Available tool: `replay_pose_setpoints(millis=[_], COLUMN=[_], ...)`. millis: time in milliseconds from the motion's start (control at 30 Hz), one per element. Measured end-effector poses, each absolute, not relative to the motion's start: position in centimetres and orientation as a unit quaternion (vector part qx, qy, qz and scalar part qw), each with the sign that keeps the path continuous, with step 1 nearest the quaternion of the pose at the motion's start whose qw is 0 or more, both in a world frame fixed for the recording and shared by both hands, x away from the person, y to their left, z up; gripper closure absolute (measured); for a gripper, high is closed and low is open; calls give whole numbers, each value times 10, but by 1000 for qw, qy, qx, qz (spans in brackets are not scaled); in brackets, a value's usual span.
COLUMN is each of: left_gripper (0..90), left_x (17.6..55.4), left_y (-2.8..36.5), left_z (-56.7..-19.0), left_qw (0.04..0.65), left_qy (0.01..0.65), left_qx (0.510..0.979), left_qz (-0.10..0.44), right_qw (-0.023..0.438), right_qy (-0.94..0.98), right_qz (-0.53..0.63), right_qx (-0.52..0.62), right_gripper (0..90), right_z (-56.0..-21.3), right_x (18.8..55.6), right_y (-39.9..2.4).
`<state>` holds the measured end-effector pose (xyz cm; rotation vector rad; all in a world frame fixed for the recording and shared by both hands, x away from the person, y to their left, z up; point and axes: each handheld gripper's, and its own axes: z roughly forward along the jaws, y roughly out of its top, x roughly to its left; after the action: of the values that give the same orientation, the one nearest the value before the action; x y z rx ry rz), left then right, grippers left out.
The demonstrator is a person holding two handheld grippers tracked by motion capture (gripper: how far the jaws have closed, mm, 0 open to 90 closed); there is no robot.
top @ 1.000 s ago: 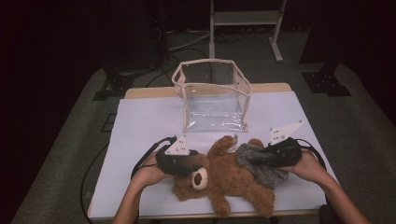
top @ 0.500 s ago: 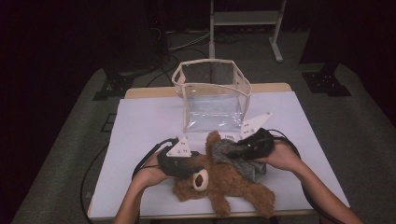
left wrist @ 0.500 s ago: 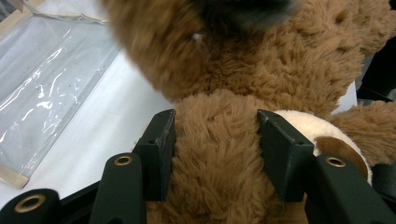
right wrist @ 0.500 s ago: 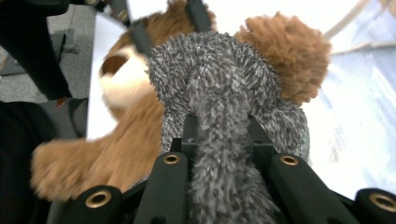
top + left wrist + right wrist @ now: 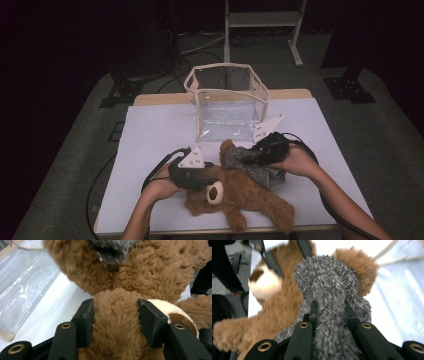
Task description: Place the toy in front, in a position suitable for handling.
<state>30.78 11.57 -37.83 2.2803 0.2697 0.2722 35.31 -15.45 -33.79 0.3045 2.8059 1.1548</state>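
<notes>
A brown teddy bear [image 5: 250, 197] lies on the white table [image 5: 150, 135] near its front edge. My left gripper [image 5: 207, 176] is shut on the bear beside its head; in the left gripper view the jaws [image 5: 117, 322] press into brown fur on both sides. A grey fuzzy cloth [image 5: 252, 165] lies over the bear's upper body. My right gripper [image 5: 247, 154] is shut on this grey cloth [image 5: 329, 290], which bulges up between its jaws [image 5: 330, 315]. The bear [image 5: 279, 307] sits behind the cloth in the right gripper view.
A clear plastic bag [image 5: 227, 100] with beige trim stands open-topped at the back middle of the table, just beyond the bear. Its clear wall [image 5: 22, 285] lies close to the left gripper. Cables trail from both grippers toward the front edge.
My right gripper has moved left and a little toward the bag, drawing the grey cloth over the bear. The left gripper has held still on the bear.
</notes>
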Motion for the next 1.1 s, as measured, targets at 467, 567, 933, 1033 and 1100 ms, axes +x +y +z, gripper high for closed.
replay_pose_setpoints(millis=[467,567,933,1033,1100], left_gripper=[484,484,471,445,442], left_x=[308,308,308,306,305], left_y=[116,116,119,126,132], left_z=[-379,-379,-374,-365,-361], left_qw=[407,406,405,414,416], left_qy=[109,110,106,106,106], left_qx=[901,901,901,897,896], left_qz=[107,107,114,113,113], right_qw=[25,29,11,9,13], right_qy=[927,921,928,923,922], right_qz=[360,380,361,371,373], right_qx=[100,87,92,105,106], right_gripper=[743,743,744,744,744], right_z=[-349,-335,-353,-355,-356], right_x=[358,353,344,342,342], right_y=[-142,-136,-149,-161,-166])
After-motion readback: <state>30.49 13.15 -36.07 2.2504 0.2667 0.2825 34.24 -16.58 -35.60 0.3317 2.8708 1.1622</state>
